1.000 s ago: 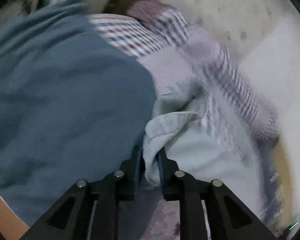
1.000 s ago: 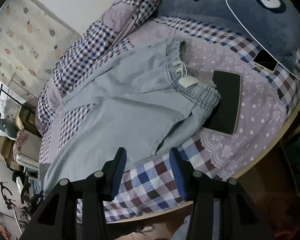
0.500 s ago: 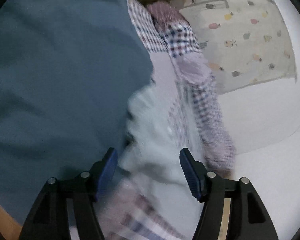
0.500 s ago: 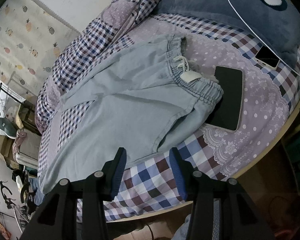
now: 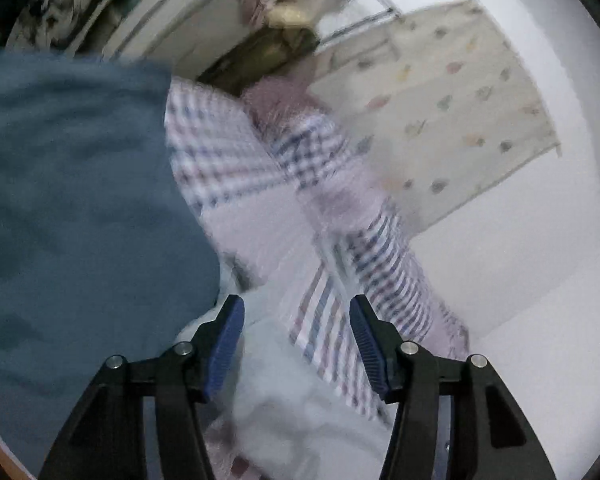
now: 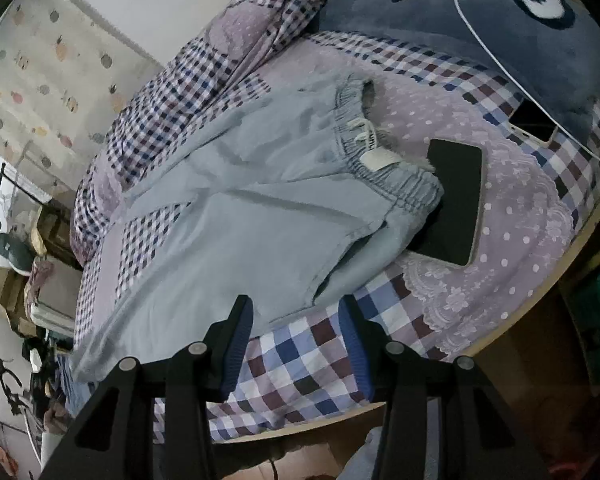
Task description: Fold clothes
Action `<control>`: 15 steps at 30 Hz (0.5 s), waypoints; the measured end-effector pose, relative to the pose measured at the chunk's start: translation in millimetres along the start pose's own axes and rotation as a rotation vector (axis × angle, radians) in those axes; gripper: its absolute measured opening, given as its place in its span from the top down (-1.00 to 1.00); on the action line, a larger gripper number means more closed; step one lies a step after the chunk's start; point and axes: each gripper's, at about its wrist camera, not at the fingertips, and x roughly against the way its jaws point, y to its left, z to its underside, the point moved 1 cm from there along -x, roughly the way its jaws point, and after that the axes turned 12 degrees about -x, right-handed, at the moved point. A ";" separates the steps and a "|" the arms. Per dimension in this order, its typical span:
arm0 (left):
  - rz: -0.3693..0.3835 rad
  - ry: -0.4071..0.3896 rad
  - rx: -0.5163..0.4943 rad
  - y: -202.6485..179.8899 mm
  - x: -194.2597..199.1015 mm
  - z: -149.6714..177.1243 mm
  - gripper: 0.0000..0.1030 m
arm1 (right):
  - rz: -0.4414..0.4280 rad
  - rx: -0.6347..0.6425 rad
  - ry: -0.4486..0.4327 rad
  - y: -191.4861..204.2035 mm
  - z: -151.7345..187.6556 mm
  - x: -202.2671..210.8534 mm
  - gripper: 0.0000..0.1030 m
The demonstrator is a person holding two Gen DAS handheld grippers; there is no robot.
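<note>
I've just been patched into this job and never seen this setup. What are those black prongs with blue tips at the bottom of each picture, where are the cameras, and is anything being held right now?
There is no robot arm: a person carries a two-finger gripper in each hand, and a fisheye camera on each looks forward along its fingers. The prongs are those fingers. The left gripper is open and holds nothing; its picture is motion-blurred, showing checked bedding and a blue-grey cloth. The right gripper is also open, above the bed edge. On the checked bedspread lie light blue trousers spread flat, their elastic waistband partly on a dark tablet. A phone with a white cable lies by a grey cushion.
</note>
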 end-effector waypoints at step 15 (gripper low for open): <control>-0.018 0.271 0.122 45.5 -38.3 80.2 -0.25 | -0.006 0.024 0.036 8.8 6.9 -16.5 0.06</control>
